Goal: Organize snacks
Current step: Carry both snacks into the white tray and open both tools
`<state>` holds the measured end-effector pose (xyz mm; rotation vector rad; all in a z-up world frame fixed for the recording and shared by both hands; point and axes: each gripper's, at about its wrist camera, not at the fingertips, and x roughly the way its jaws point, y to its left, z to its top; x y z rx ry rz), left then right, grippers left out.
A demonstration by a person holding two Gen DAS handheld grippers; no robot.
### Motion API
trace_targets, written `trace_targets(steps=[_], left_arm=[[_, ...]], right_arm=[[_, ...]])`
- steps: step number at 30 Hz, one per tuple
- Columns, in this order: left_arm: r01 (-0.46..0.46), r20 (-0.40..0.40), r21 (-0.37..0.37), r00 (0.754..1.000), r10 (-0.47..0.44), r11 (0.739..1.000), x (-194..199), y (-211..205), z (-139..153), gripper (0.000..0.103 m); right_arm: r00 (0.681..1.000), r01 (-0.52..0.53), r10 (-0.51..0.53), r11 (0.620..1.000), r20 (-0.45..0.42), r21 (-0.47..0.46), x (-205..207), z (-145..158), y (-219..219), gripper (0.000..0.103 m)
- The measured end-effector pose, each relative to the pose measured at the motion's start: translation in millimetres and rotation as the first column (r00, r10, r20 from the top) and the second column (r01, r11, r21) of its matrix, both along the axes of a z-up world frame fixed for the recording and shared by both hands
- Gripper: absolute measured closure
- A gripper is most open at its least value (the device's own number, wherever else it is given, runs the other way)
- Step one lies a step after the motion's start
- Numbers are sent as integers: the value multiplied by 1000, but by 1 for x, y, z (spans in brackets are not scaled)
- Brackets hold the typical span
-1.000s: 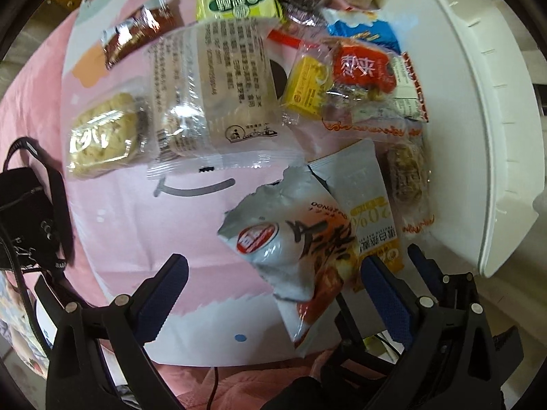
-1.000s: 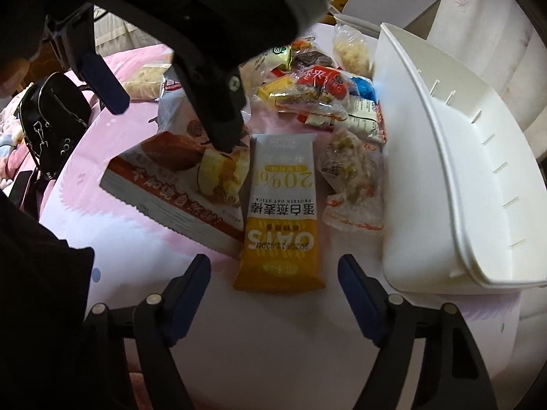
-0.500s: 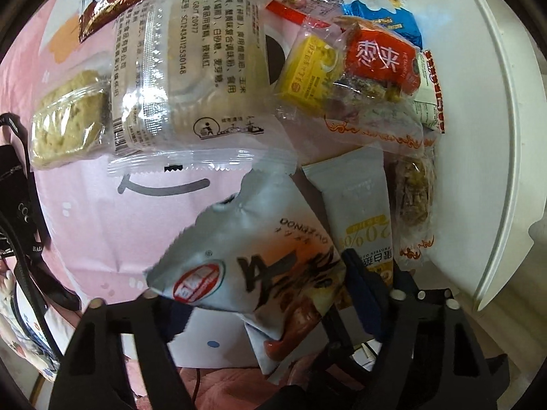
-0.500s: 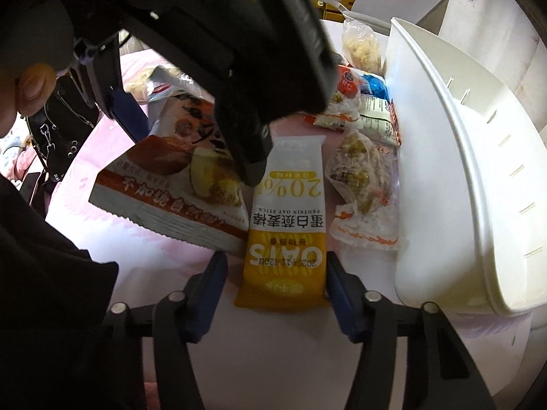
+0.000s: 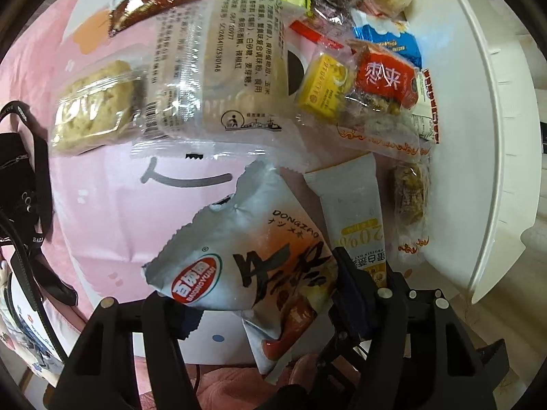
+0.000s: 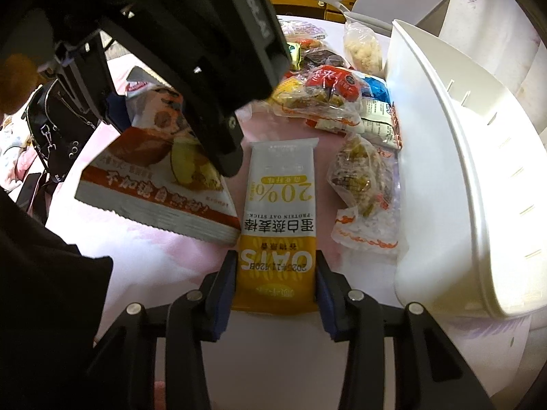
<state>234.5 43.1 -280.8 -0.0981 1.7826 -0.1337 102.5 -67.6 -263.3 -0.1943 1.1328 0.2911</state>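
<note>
Foil-look silver pouch [image 5: 239, 259] sits between the pads of the left gripper [image 5: 263, 294]. Jaws closing, pads already on both side edges, so it's clamped on the pouch. The pouch looks tilted, one end lifted off the pink cloth [image 5: 112, 212]; hard to say if it's fully clear. Probably light, puffy w/ air, slick film, so it may squirm or rotate in the grip. Better hold across the sealed edge than the belly.

Right gripper [image 6: 275, 276] is closing on the yellow-white oat bar [image 6: 278, 218], pads against both long sides at the yellow end. The bar lies flat on the cloth, just beside the pouch and near the white bin [image 6: 444, 177]. Looks flat, semi-stiff, light; the wrapper may crinkle, contents could snap if squeezed hard. A grip near the end means it'll droop or pivot when lifted; mid-length would be steadier.

Other snacks [image 5: 359, 85] are piled beyond, next to the bin wall. Bin interior mostly hidden, can't tell contents.
</note>
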Motion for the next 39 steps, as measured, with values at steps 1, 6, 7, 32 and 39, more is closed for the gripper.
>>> trace_targets(steps=[1,6,7,32,39], left_arm=[[-3,9,-1,1000,3,1000,-1,2,4,38],[-16,61,-1,998,16,1000,-4,9,24,38],[-18,78,-2,997,19,1000,-5,11,29,38],[96,509,-129,861,-17,987,-99,51,149,37],[125,582,-155,813,-12,980,-103,43,174,37]], right_arm=[[1000,2,-2,1000,-1,1,0,1,0,61],[1000,14,-14,1000,3,9,-1,9,2,61],[1000,21,-21,1000,0,16,-1,11,2,61],[972,138,-142,990,189,32,-56,94,1,61],[962,130,-132,991,241,26,-57,116,-8,61]])
